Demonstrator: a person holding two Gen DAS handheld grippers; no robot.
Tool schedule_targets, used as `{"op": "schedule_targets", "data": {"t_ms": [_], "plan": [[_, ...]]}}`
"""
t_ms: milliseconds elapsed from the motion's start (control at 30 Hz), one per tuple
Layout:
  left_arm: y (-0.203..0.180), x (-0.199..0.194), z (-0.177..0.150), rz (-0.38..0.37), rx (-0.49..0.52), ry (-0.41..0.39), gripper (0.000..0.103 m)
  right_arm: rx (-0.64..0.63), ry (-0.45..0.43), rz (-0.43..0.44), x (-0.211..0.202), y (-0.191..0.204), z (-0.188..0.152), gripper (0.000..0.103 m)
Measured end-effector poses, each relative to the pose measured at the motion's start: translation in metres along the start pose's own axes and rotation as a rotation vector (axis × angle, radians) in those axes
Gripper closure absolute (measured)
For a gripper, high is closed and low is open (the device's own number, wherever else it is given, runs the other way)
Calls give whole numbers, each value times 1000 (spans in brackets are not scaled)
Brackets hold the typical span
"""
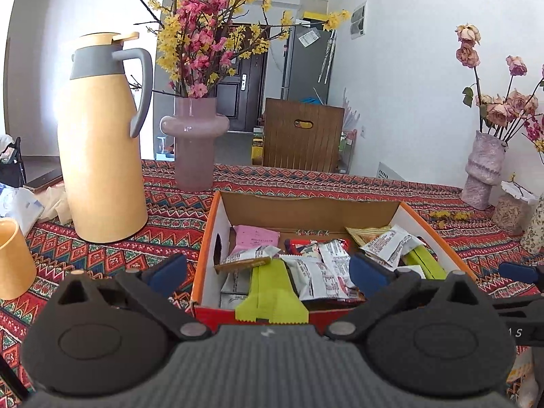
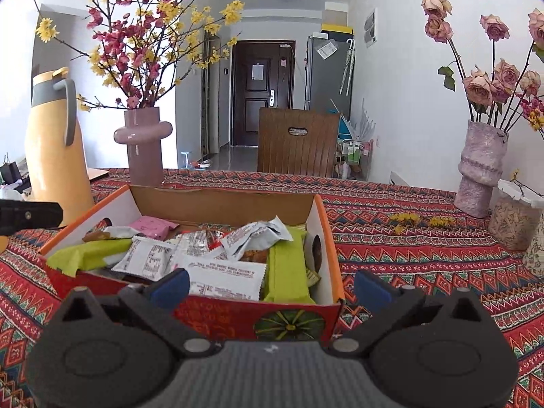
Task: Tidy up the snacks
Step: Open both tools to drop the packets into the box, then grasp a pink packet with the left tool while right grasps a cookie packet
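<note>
One cardboard box (image 1: pixel 217 224) holds a heap of snack packets (image 1: pixel 319 272), at least three lime-green (image 1: pixel 272 292) and one pink (image 1: pixel 256 239). Two flower vases (image 2: pixel 142 146), one yellow jug (image 1: pixel 102 156), one cup (image 1: pixel 12 258), one wooden chair (image 2: pixel 295 142).

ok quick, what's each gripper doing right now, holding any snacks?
Left gripper: jaws open, holding nothing.
Right gripper: jaws open, holding nothing.

this is a lived-in home, a dining spot off the entry hall. a patterned tablecloth (image 2: pixel 425 255) covers the table, with a yellow thermos jug (image 1: pixel 102 142), vases of blossom branches (image 1: pixel 193 142) and dried roses (image 2: pixel 479 166). beyond stand a wooden chair (image 2: pixel 295 142), a dark front door (image 2: pixel 261 91) and a grey fridge (image 2: pixel 326 71).
</note>
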State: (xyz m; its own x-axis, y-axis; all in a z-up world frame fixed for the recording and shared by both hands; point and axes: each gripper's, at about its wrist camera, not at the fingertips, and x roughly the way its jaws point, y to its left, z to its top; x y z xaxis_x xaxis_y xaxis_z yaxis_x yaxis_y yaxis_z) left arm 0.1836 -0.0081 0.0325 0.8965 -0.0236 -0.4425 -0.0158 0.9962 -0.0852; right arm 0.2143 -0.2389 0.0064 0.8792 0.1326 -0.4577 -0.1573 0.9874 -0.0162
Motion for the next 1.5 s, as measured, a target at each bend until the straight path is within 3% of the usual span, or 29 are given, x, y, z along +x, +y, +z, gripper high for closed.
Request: {"op": "schedule_targets", "data": {"t_ms": [433,867,1000,1100,1200,1333,1500], "plan": [[7,-13,-32,-24,6,70,0,10,145,-18,8,-10,-41,0],[-3,-16,-43,-42,16,110,0,54,248,-17,25,-17,-64,0],[-11,-15,-46,-53,29,126,0,48,255,-7,27,-16,-67,12],[-19,-12,-49,-62,38,145,0,41,238,16,23,-15,-65,34],[-28,-7,-50,-72,51,167,0,37,228,26,19,-14,-66,44],[-43,4,-52,-87,62,211,0,55,204,27,12,-20,-68,52],[-66,23,-52,-100,60,281,0,79,150,9,-3,-32,-68,54]]}}
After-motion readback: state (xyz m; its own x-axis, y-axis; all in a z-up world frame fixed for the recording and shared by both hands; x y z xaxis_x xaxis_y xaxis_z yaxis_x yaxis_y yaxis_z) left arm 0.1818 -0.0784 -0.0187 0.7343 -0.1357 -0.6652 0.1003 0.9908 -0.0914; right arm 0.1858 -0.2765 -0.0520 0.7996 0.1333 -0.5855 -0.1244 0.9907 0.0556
